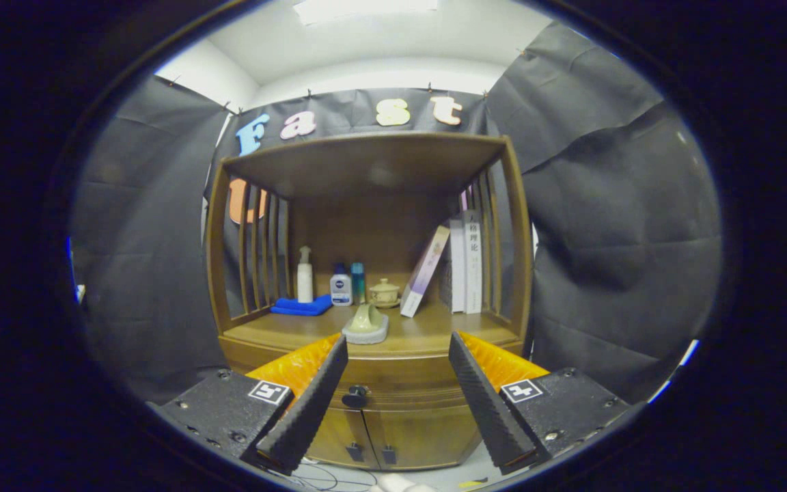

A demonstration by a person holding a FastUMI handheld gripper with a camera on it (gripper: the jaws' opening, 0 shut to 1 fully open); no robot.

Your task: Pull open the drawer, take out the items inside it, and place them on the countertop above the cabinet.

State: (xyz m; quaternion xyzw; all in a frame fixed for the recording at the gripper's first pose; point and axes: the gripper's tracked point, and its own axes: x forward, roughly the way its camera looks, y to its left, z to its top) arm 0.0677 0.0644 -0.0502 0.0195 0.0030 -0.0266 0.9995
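The gripper (pixel 397 383) stands open and empty, and the closed drawer (pixel 400 383) sits just ahead between its fingers under the desk (pixel 427 328); its small dark knob (pixel 356 395) looks rigid, likely slick, the obvious hold for a straight pull.

Dark vertical Chinese characters stand on the spine of the upright white book (pixel 473 263), far right on the shelf; they are too small to read reliably. The small white bottle (pixel 341 287) bears a dark round emblem. A square black-and-white marker (pixel 269 391) sits on each side of the gripper (pixel 398 338), whose fingers stand apart.
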